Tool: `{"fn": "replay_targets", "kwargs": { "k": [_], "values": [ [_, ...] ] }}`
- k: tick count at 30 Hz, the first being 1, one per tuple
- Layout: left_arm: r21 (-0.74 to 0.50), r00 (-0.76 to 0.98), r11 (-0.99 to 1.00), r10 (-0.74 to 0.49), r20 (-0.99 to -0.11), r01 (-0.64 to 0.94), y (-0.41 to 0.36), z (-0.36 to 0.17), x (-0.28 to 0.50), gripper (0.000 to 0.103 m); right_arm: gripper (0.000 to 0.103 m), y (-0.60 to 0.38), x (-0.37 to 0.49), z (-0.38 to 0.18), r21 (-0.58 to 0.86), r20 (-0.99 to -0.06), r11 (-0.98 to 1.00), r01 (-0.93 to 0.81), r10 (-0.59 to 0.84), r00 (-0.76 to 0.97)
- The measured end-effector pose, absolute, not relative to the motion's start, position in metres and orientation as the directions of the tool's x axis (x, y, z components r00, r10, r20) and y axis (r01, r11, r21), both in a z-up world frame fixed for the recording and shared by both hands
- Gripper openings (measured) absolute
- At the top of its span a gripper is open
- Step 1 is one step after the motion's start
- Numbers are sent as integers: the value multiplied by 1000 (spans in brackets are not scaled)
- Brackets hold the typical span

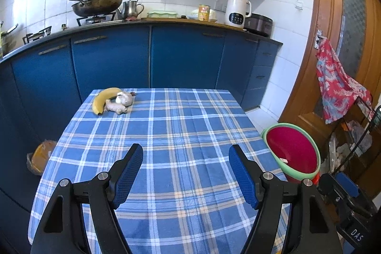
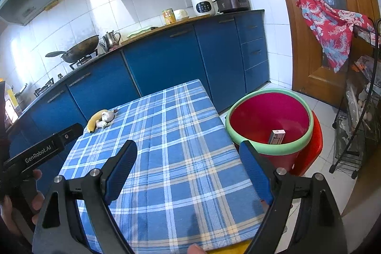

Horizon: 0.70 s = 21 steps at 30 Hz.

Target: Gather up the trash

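Observation:
A red bin with a green rim (image 2: 269, 149) stands on the floor right of the table; a small white box (image 2: 277, 136) lies inside it. The bin also shows in the left wrist view (image 1: 291, 174). On the blue plaid tablecloth (image 1: 171, 135), at the far left corner, lie a banana (image 1: 101, 99), a piece of ginger (image 1: 115, 107) and a garlic bulb (image 1: 125, 98); they also show in the right wrist view (image 2: 101, 120). My left gripper (image 1: 185, 156) is open and empty above the near table. My right gripper (image 2: 188, 154) is open and empty over the table's right side.
Blue kitchen cabinets (image 1: 142, 58) run behind the table, with a wok (image 1: 97, 5), a kettle (image 1: 237, 10) and a can on the counter. A wooden door with a red cloth (image 1: 333, 80) and a wire rack (image 2: 357, 123) stand at right. A brown bag (image 1: 40, 156) lies on the floor at left.

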<state>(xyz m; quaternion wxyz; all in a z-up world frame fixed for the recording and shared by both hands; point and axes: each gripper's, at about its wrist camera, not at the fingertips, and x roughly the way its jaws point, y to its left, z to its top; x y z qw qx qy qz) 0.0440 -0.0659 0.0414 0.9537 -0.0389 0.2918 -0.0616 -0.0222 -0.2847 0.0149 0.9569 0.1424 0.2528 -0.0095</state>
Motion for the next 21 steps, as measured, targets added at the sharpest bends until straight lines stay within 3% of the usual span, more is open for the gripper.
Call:
{"fn": "replay_targets", "kwargs": {
  "k": [21],
  "values": [
    [-115,820,990,-135,-556,85,-65,40,44,76,87,-284,-22,15,268,-487,959,90,54,871]
  ]
}}
